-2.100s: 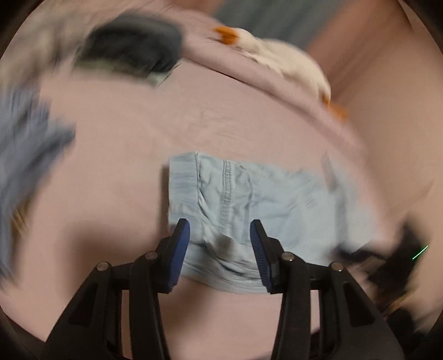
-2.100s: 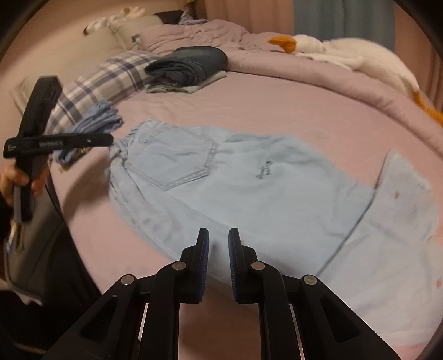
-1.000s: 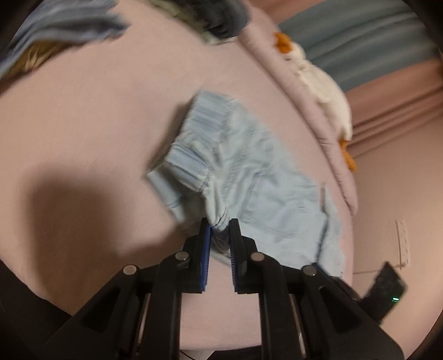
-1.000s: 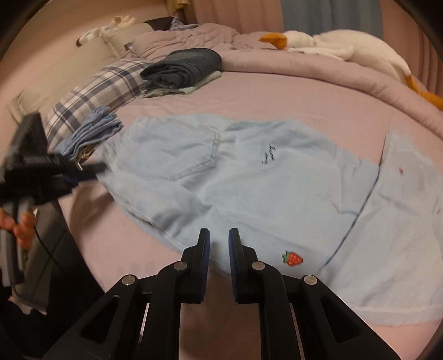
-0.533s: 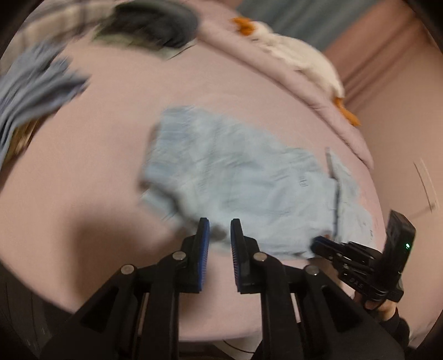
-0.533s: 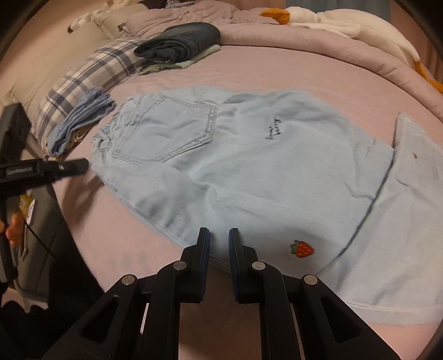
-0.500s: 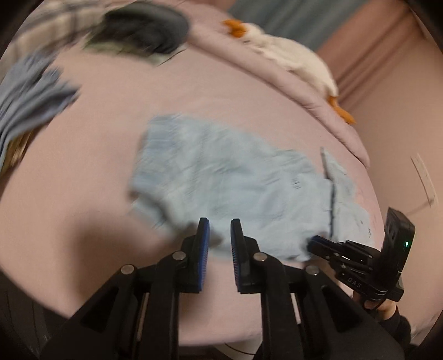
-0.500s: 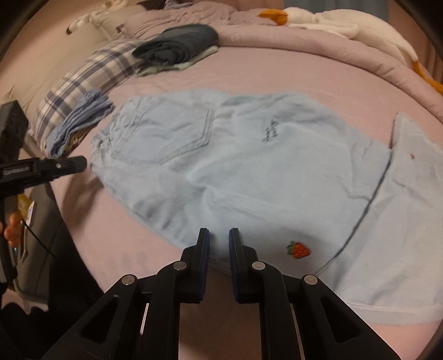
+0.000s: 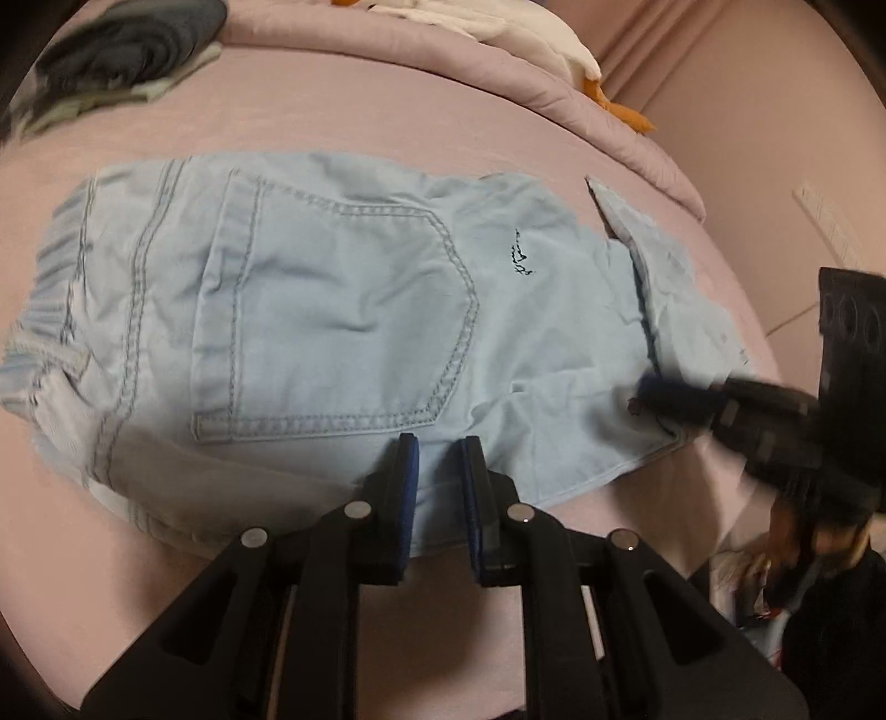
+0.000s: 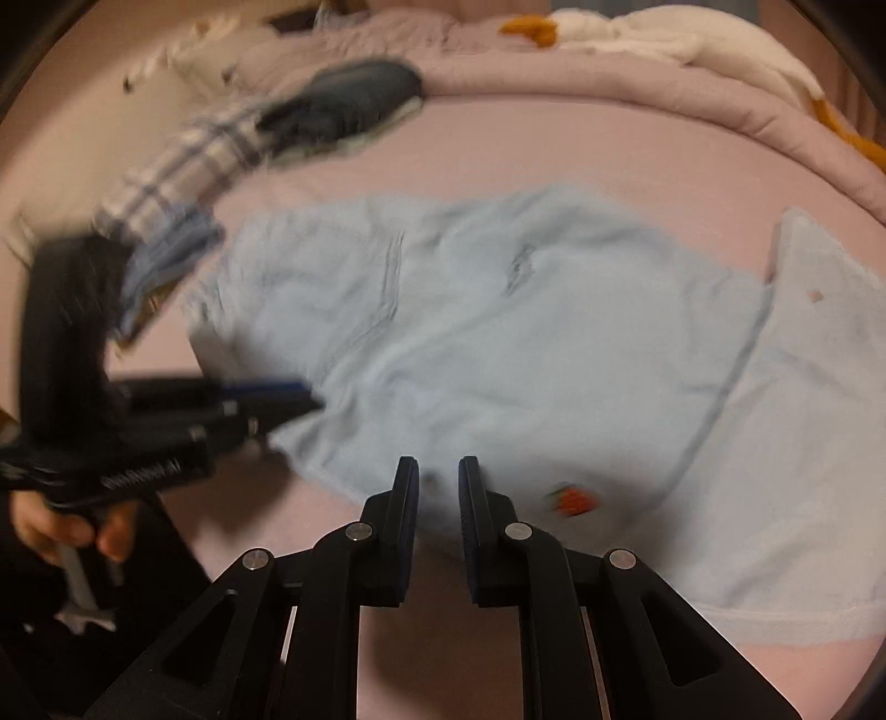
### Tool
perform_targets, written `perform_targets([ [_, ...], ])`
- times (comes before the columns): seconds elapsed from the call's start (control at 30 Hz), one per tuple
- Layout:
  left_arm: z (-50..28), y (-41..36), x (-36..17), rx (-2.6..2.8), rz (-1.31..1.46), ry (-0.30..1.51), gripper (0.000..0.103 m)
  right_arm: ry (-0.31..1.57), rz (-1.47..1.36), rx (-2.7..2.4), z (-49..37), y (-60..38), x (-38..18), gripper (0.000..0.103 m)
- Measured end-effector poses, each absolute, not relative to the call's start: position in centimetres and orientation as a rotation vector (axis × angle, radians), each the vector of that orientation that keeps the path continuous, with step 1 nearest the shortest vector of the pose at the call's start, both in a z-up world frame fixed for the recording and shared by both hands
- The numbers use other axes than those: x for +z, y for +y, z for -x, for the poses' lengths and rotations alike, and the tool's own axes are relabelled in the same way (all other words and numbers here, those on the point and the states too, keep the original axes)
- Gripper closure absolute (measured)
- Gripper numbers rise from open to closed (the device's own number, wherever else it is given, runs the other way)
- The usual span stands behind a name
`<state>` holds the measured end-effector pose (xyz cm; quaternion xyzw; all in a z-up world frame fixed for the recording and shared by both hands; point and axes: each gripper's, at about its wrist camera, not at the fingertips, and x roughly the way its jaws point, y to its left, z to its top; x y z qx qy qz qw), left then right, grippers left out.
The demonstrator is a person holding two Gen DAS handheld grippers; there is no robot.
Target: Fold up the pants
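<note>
I hold both grippers low over a pair of light-blue denim pants spread flat on a pink bedsheet, back pocket up, waistband toward my left and the leg already doubled over toward my right. My left gripper sits at the near hem edge with its fingers drawn close together, a narrow gap between the blue pads — I see cloth beyond the gap but cannot say any is pinched. My right gripper hovers at the near edge beside a small strawberry patch, its fingers equally close and holding nothing I can make out; that view is smeared by motion.

The risk, as I judge it: a pinch this shallow at the very edge could take only the top layer, so the doubled leg would peel apart when lifted. The denim looks soft and washed, with stitched seams and a gathered elastic waistband — thick there, thin at the hem — so a fold may slump unevenly. The sheet looks smooth and could be dragged into the pinch along with the cloth.

Folded dark clothes, a plaid pillow and a white plush goose lie well apart at the far side.
</note>
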<state>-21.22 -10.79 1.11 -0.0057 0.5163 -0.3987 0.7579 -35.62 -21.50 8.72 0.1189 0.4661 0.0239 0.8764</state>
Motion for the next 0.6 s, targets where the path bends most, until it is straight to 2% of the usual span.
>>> perform_targets([
  [0.07, 20.9, -10.4, 0.7, -0.875, 0.04, 1.134, 0.089, 0.942, -0.267, -0.015, 35.7, -24.0, 10.0, 0.086],
  [0.13, 21.1, -10.1, 0.7, -0.883, 0.032, 1.126, 0.088, 0.914, -0.316, -0.161, 35.4, -28.3, 11.6, 0.059],
  [0.17, 21.3, -10.0, 0.7, -0.887, 0.028, 1.122, 0.088, 0.907, -0.338, -0.214, 35.3, -29.7, 11.8, 0.053],
  [0.33, 21.4, -10.3, 1.3, -0.903, 0.03, 1.133, 0.088, 0.915, -0.426, -0.456, 31.4, -37.6, 12.1, 0.052],
  [0.6, 20.6, -10.2, 1.5, -0.913, 0.061, 1.166, 0.088, 1.151, -0.328, -0.607, 22.3, -41.8, 6.7, 0.052],
])
